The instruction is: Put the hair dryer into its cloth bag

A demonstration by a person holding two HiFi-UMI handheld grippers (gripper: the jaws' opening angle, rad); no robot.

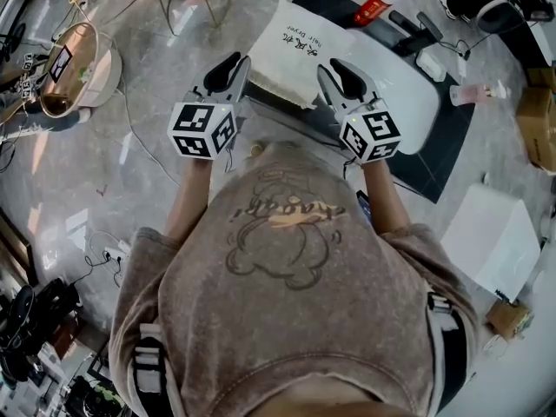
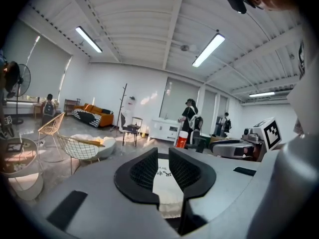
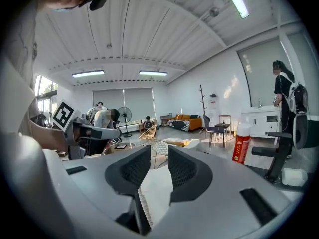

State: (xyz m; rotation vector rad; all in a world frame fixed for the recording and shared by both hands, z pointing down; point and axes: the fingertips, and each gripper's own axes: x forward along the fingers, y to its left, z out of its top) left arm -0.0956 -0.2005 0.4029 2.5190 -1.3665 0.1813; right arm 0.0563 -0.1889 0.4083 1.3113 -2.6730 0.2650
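Head view looks steeply down; both gripper views look level, sharing the cloth bag (image 1: 300,50).

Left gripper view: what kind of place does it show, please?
Most likely a big open workspace or studio with a lounge corner: long strip lights on a ribbed ceiling, an orange sofa, and wire chairs.

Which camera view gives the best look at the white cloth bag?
The head view: nearly the whole cloth bag shows, print included, with the left tongs and right tongs gripping its near edge. Each gripper view shows only a strip of its fabric between its own tongs.
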